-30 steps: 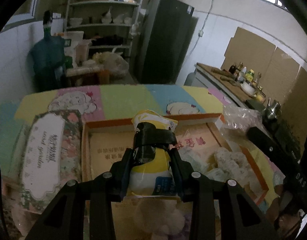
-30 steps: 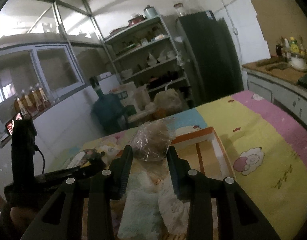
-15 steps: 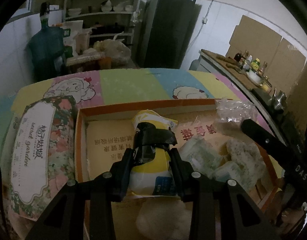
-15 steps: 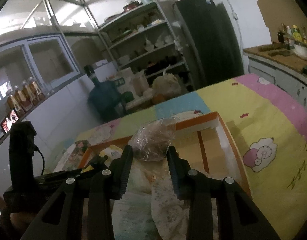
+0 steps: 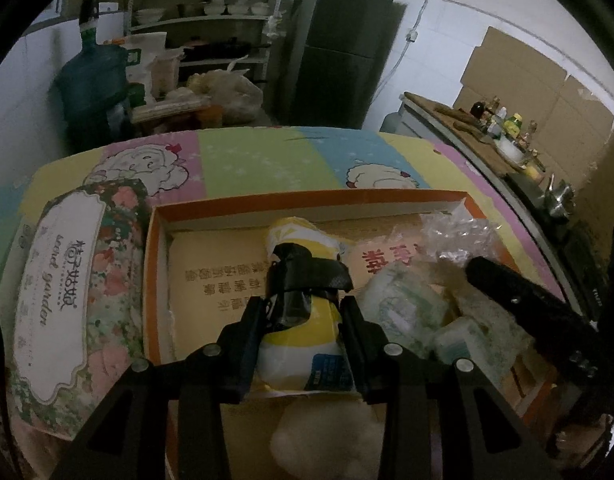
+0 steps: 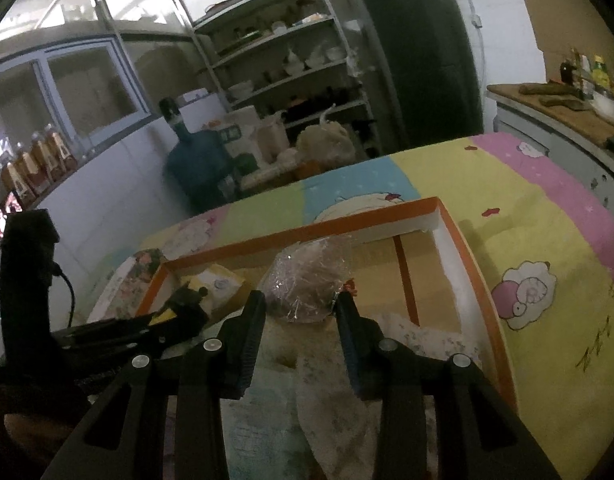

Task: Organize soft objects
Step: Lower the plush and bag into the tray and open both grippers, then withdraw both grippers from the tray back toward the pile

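A yellow and white soft packet [image 5: 297, 236] with a black clip-like piece on it is gripped in my left gripper [image 5: 303, 312], over the left half of the orange-rimmed cardboard box [image 5: 307, 198]. My right gripper [image 6: 301, 304] has a clear plastic-wrapped brown bun [image 6: 307, 276] between its fingertips. Its jaws are opening, and the wrap still touches both tips. The bun hangs over the middle of the box [image 6: 307, 232]. In the left wrist view the same bun wrap [image 5: 455, 236] and a right finger [image 5: 519, 300] show at the right.
Several pale wrapped soft packs [image 5: 403, 308] lie in the box's right part, and a white fluffy lump [image 5: 319, 432] sits near me. A floral tissue pack [image 5: 67, 280] lies left of the box on the pastel cartoon cloth [image 6: 507, 200]. Shelves, a fridge and a counter stand beyond.
Both grippers have tipped downward and the box now fills more of each view. The right gripper has come lower over the box with the bun. The packet stays in the left grip.
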A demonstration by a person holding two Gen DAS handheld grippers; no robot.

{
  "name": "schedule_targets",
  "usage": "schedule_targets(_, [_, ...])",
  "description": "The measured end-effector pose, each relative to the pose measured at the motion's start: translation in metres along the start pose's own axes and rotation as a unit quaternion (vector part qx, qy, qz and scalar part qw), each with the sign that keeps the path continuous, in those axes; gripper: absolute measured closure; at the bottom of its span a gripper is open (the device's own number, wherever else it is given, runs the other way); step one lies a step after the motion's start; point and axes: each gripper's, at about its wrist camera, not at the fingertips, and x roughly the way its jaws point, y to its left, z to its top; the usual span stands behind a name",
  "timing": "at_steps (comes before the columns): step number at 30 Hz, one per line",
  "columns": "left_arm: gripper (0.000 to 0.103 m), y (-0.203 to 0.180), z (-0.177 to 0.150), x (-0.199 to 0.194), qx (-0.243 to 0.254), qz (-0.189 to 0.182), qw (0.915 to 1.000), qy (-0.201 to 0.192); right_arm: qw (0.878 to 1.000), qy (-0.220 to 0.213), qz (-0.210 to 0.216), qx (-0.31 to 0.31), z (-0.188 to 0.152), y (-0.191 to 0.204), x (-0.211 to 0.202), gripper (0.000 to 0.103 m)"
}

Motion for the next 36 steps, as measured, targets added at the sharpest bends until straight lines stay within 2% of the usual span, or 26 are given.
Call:
schedule_targets(3, [0.051, 0.001, -0.002, -0.003, -0.001, -0.021, 0.9998, -0.006, 1.0, 0.008, -0.003, 0.008, -0.001, -0.003, 0.003, 0.063])
schedule_targets(6, [0.043, -0.002, -0.003, -0.006, 0.009, -0.026, 0.9996, -0.008, 1.0, 0.016, -0.011, 0.009, -0.003, -0.004, 0.005, 0.054])
schedule_targets(11, [0.04, -0.006, -0.01, -0.013, 0.014, -0.031, 0.9993, -0.017, 1.0, 0.016, -0.019, 0.013, -0.005, -0.004, 0.0, 0.041])
schedule_targets(17, [0.037, -0.005, -0.015, -0.029, 0.012, -0.038, 0.9984, -0.039, 1.0, 0.013, -0.023, 0.015, -0.01, -0.004, -0.009, 0.04])
schedule_targets(22, [0.022, -0.005, -0.017, -0.052, 0.019, -0.036, 0.9962, -0.076, 1.0, 0.006, -0.022, 0.018, -0.013, -0.001, -0.018, 0.04])
schedule_targets(28, [0.018, 0.0, -0.022, -0.076, 0.021, -0.042, 0.9933, -0.105, 0.999, -0.02, -0.027, 0.013, -0.014, 0.01, -0.037, 0.04])
schedule_targets(33, [0.018, 0.004, -0.031, -0.097, 0.03, -0.023, 0.9909, -0.129, 0.999, -0.033, -0.036, 0.002, -0.019, 0.026, -0.044, 0.04])
schedule_targets(36, [0.014, 0.006, -0.037, -0.111, 0.039, -0.007, 0.9881, -0.149, 0.999, -0.028, -0.035, -0.002, -0.023, 0.034, -0.044, 0.04])
